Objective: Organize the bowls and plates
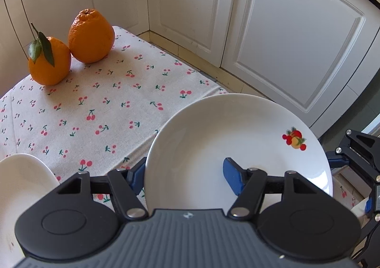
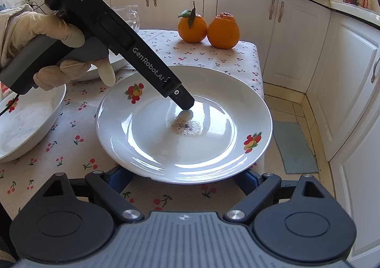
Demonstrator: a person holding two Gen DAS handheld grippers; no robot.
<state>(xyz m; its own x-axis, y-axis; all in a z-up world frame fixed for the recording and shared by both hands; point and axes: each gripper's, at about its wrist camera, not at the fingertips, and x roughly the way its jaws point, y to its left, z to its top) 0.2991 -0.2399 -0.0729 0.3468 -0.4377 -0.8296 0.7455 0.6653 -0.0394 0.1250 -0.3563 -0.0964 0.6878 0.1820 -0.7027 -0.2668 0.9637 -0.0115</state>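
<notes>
The fruit-patterned plate (image 2: pixel 184 123) was pinched at its rim by the left hand-held gripper (image 1: pixel 187 179) for carrying; the right hand-held gripper (image 2: pixel 184 179) was spread beneath its near edge.

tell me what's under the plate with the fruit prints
The plate sits over the cherry-print tablecloth, which shows all round its rim. The left hand-held gripper grips its edge, one finger on top, the other beneath. The cloth directly under the plate is covered.
</notes>
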